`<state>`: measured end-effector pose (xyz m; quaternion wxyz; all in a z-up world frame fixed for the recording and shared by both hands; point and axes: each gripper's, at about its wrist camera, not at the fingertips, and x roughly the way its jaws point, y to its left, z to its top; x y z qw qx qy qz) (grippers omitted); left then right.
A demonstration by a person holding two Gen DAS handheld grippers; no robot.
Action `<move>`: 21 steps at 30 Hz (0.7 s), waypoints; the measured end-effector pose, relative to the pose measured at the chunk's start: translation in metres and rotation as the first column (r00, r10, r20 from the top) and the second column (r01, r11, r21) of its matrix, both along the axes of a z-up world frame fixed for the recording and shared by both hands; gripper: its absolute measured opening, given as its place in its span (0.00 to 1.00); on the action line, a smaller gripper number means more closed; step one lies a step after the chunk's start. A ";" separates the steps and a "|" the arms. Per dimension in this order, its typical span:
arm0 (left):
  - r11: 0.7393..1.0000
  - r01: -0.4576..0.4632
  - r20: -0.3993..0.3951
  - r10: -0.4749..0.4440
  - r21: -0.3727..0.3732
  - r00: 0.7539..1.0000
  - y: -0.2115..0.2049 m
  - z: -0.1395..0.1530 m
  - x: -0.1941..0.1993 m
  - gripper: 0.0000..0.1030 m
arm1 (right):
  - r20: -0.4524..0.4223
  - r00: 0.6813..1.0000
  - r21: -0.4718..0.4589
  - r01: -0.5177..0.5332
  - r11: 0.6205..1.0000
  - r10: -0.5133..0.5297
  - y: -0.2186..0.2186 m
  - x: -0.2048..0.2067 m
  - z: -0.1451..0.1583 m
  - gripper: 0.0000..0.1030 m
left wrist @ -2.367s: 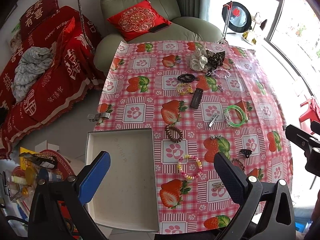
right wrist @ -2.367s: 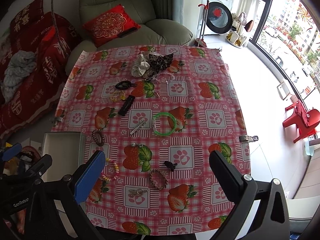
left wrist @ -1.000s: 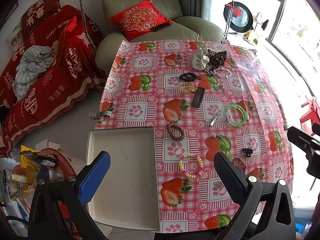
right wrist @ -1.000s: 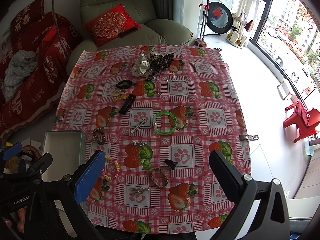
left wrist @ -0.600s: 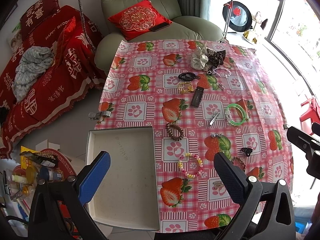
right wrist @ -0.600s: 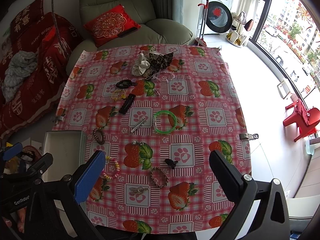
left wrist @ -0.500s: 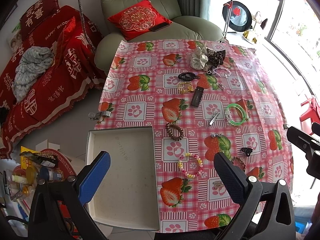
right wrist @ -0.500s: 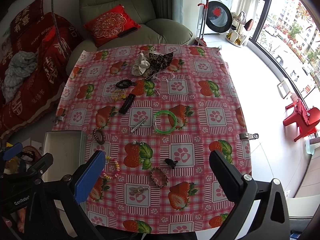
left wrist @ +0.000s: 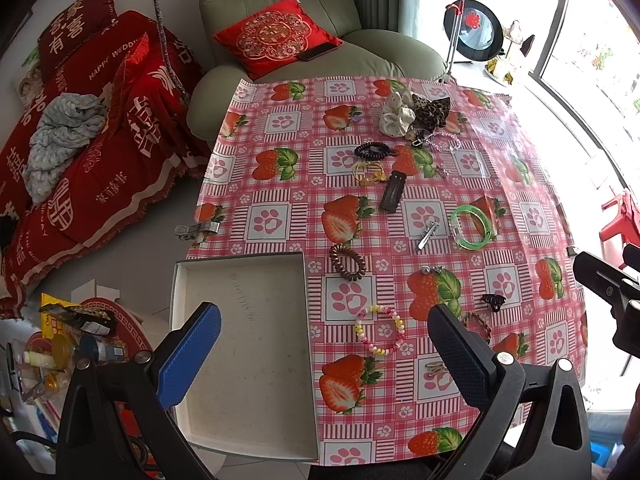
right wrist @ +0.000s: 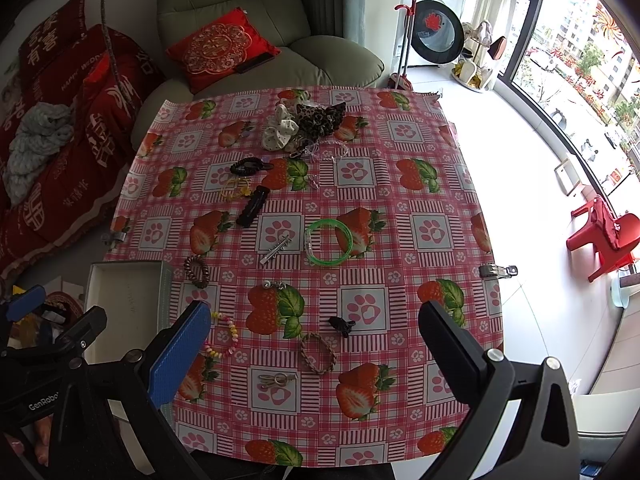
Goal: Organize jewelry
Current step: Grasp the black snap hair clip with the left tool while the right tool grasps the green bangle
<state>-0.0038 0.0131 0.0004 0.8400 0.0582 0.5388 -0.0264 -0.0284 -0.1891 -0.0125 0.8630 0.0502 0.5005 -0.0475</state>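
Jewelry and hair pieces lie scattered on a table with a strawberry cloth (left wrist: 516,216). An empty white box (left wrist: 240,360) sits at the table's near left corner, also in the right wrist view (right wrist: 128,296). A pastel bead bracelet (left wrist: 380,330), a brown coil tie (left wrist: 347,262), a green bangle (left wrist: 472,228) (right wrist: 329,242), a silver clip (left wrist: 427,235), a black barrette (left wrist: 393,196) and a braided bracelet (right wrist: 317,352) lie on the cloth. My left gripper (left wrist: 324,356) is open and empty above the box's right edge. My right gripper (right wrist: 314,352) is open and empty above the near cloth.
Scrunchies (left wrist: 414,114) and a beaded chain lie at the far end. Metal clips (left wrist: 196,230) (right wrist: 498,270) hold the cloth at the table edges. A green armchair (left wrist: 304,20) stands behind the table and a red-covered sofa (left wrist: 88,128) to the left.
Both grippers have stayed nearly still, with only a slight drift of the views. Nothing on the table has moved.
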 end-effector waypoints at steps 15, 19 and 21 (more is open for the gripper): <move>1.000 0.014 -0.058 -0.014 0.004 0.998 -0.012 -0.021 0.014 1.00 | -0.052 0.998 0.028 0.027 0.999 -0.025 -0.014 0.005 -0.019 1.00; 1.000 0.018 -0.095 -0.018 0.004 0.995 -0.015 -0.037 0.026 1.00 | -0.088 0.995 0.042 0.044 0.998 -0.040 -0.024 0.011 -0.031 1.00; 1.000 0.028 -0.108 -0.027 0.004 0.994 -0.019 -0.046 0.033 1.00 | -0.108 0.993 0.042 0.044 0.998 -0.039 -0.028 0.015 -0.040 1.00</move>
